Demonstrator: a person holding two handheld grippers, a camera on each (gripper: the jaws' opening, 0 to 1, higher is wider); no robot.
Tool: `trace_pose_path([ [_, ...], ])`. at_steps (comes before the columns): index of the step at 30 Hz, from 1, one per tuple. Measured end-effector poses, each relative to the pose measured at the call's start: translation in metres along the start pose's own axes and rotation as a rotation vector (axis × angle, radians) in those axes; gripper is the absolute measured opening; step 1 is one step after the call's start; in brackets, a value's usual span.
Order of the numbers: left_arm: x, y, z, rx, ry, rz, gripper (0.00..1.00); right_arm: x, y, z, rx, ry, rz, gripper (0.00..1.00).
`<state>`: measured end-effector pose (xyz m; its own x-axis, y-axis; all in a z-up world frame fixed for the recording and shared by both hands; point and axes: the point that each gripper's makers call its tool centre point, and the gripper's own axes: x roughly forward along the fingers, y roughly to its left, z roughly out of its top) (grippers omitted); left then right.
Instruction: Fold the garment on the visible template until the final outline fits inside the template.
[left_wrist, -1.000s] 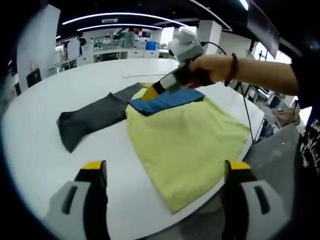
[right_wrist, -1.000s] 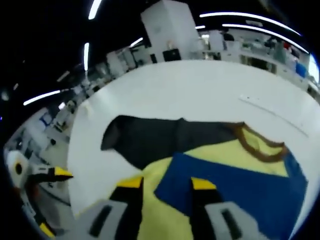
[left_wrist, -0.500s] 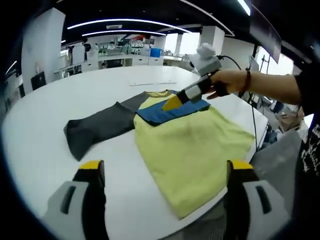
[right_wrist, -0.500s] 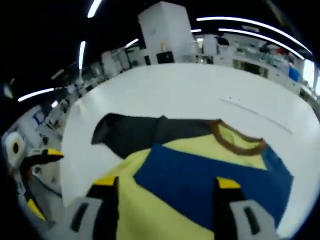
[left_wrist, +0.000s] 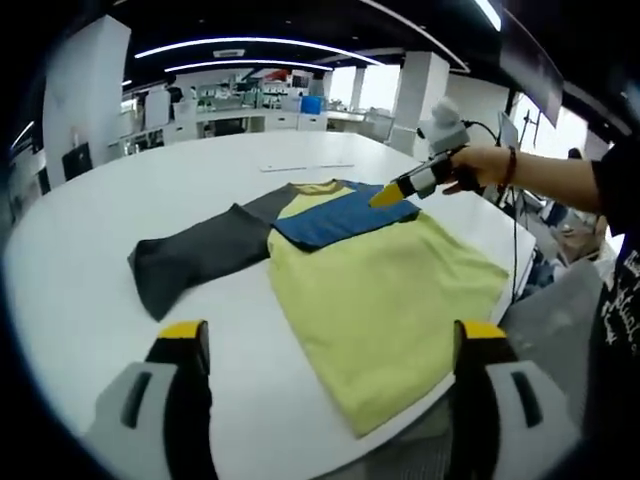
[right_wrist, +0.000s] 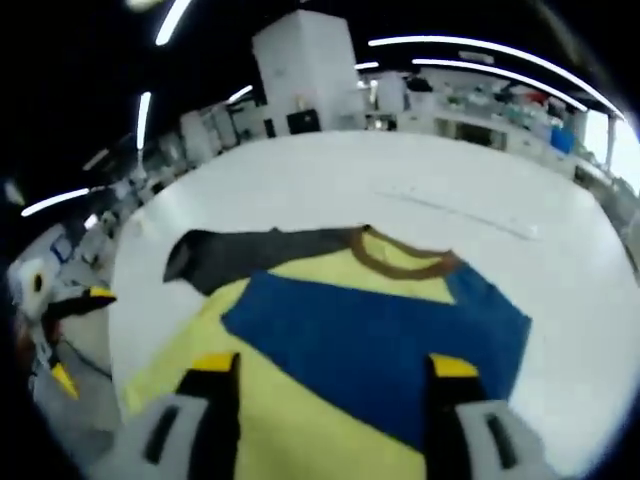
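Note:
A yellow shirt (left_wrist: 380, 290) lies flat on the white table (left_wrist: 80, 300). Its blue sleeve (left_wrist: 340, 215) is folded across the chest, and its grey sleeve (left_wrist: 195, 255) stretches out to the left. My left gripper (left_wrist: 332, 335) is open, hovering short of the hem with nothing between its jaws. A hand holds my right gripper (left_wrist: 390, 193) just above the blue sleeve's far end. In the right gripper view, my right gripper (right_wrist: 333, 365) is open over the blue sleeve (right_wrist: 380, 340), below the brown collar (right_wrist: 400, 255). The grey sleeve (right_wrist: 250, 250) lies beyond, and the left gripper (right_wrist: 80, 335) shows at the left edge.
The shirt's hem reaches the table's near right edge (left_wrist: 440, 385), and floor lies beyond it. A thin pale strip (left_wrist: 305, 167) lies on the table past the collar, also in the right gripper view (right_wrist: 450, 212). Desks and shelves stand far behind.
My right gripper opened off the blue sleeve, leaving it folded on the chest, then drew back toward the shirt's right side. The left gripper barely moved.

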<state>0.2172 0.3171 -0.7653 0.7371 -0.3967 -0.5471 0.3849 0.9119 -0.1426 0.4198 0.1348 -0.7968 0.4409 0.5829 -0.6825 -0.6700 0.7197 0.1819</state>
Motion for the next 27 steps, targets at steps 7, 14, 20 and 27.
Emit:
trace_pose_path([
  [7,0.002,-0.001,0.002,0.008,-0.002,-0.008,0.99,-0.024,-0.038,-0.014,0.033,-0.02,-0.072,0.62],
  [14,0.004,-0.004,0.003,0.012,0.004,-0.016,0.99,-0.043,-0.061,-0.032,0.068,-0.017,-0.107,0.52],
  [20,0.006,-0.005,0.004,0.017,0.009,-0.024,0.98,-0.053,-0.075,-0.042,0.083,-0.013,-0.12,0.42],
  [27,0.007,-0.007,0.005,0.021,0.009,-0.029,0.98,-0.059,-0.083,-0.055,0.077,0.001,-0.131,0.29],
])
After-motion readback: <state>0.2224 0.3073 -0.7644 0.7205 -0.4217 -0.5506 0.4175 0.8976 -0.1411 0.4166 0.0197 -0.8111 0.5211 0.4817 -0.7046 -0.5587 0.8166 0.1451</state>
